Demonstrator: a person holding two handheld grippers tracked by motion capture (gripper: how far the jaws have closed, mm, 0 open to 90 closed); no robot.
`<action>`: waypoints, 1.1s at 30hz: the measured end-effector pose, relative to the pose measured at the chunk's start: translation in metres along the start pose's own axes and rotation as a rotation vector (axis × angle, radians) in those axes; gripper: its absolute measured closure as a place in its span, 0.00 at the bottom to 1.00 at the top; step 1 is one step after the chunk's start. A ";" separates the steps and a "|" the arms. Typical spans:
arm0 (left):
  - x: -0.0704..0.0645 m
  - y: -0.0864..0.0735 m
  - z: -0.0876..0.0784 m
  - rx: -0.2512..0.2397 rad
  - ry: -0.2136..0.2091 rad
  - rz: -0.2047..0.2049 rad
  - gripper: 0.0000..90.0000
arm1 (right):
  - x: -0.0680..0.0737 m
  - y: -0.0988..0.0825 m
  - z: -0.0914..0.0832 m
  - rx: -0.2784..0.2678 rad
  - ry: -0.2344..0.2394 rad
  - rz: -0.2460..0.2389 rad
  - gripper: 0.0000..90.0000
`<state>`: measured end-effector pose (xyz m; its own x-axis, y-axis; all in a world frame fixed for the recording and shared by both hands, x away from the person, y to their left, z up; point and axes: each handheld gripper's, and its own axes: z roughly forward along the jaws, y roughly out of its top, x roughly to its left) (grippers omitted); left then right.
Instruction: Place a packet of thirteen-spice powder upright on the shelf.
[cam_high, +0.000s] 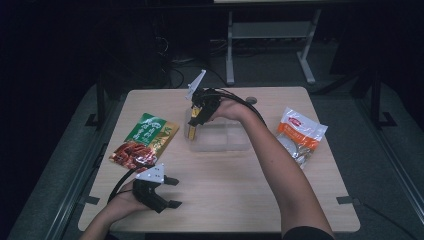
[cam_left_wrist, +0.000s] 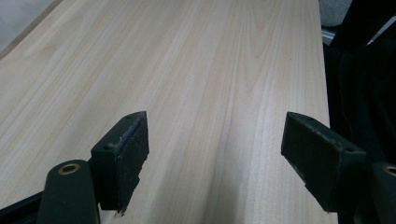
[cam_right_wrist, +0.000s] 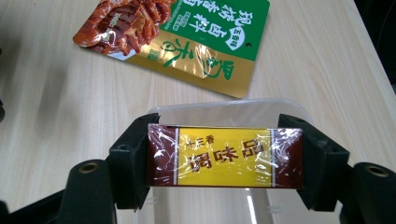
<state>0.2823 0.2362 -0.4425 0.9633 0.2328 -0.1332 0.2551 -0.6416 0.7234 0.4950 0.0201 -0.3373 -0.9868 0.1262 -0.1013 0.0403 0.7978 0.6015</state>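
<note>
Left gripper (cam_high: 170, 192) rests at the near left of the table (cam_high: 240, 200), jaws spread wide, nothing between them. Right gripper (cam_right_wrist: 224, 163) clamps a yellow-and-maroon wrapped bar (cam_right_wrist: 224, 156) by its ends, held over the left end of the clear plastic container (cam_high: 222, 137) at table centre; container contents not discernible. Green-and-gold pouch (cam_high: 145, 140) lies left of it; orange-and-white packet (cam_high: 300, 134) lies well to its right.

table (cam_left_wrist: 201, 70): pale matt wood grain | green pouch (cam_right_wrist: 187, 42): glossy foil | container (cam_right_wrist: 224, 112): clear smooth plastic | bar (cam_right_wrist: 224, 156): shiny film wrap
</note>
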 end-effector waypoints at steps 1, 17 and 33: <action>0.000 0.000 0.000 -0.001 -0.001 -0.001 0.25 | 0.000 0.000 0.001 0.001 0.000 0.002 0.34; 0.000 0.000 0.001 0.013 0.006 -0.006 0.25 | -0.002 0.000 0.024 0.019 0.020 0.039 0.28; 0.004 -0.003 -0.002 -0.001 0.022 -0.045 0.25 | 0.010 -0.027 -0.022 -0.106 -0.036 0.108 0.16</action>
<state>0.2858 0.2405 -0.4436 0.9489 0.2772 -0.1509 0.2980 -0.6295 0.7176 0.4803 -0.0128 -0.3375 -0.9713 0.2304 -0.0584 0.1274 0.7121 0.6904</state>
